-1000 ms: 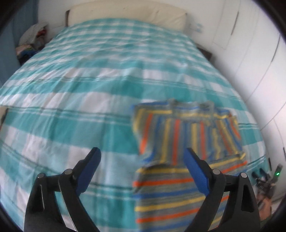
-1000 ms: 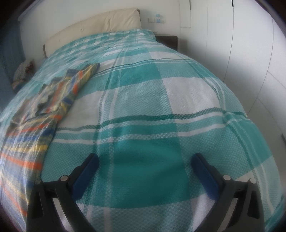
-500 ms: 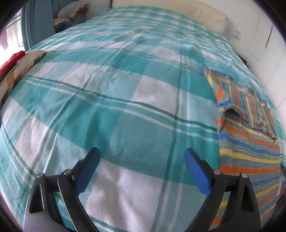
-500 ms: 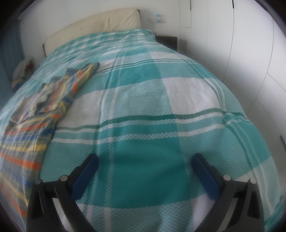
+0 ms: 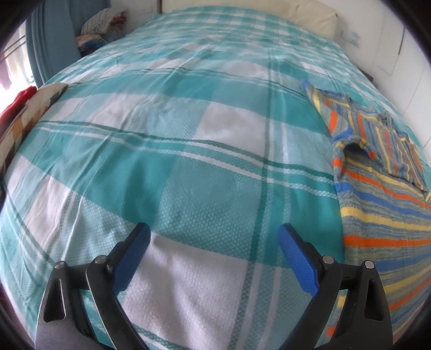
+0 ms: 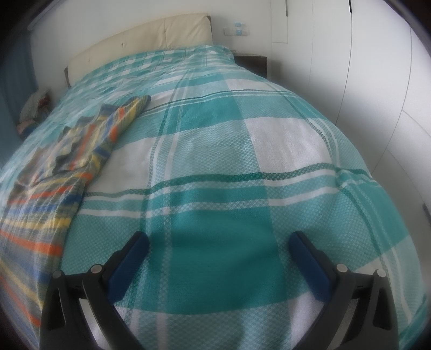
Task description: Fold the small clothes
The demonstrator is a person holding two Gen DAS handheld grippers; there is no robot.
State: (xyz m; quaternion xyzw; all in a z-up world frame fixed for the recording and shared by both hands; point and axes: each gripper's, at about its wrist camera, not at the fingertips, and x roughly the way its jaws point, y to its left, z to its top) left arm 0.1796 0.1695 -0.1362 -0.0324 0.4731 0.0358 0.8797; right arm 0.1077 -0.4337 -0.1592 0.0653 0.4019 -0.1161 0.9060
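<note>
A small striped knit garment (image 5: 382,188), grey with orange, blue and yellow stripes, lies on the teal and white checked bedspread (image 5: 188,150). Its upper part is folded down over the body. In the left wrist view it is at the right edge. In the right wrist view the garment (image 6: 54,183) is at the left. My left gripper (image 5: 214,237) is open and empty over bare bedspread, left of the garment. My right gripper (image 6: 218,242) is open and empty over bare bedspread (image 6: 242,161), right of the garment.
A cream headboard (image 6: 140,40) stands at the far end of the bed. White wardrobe doors (image 6: 377,67) run along the right. A dark nightstand (image 6: 252,63) sits by the headboard. A pile of clothes (image 5: 99,24) and a patterned cushion (image 5: 24,118) lie at the left.
My left gripper has swung left off the garment, which went from straight ahead to the right edge of its view. My right gripper has barely moved.
</note>
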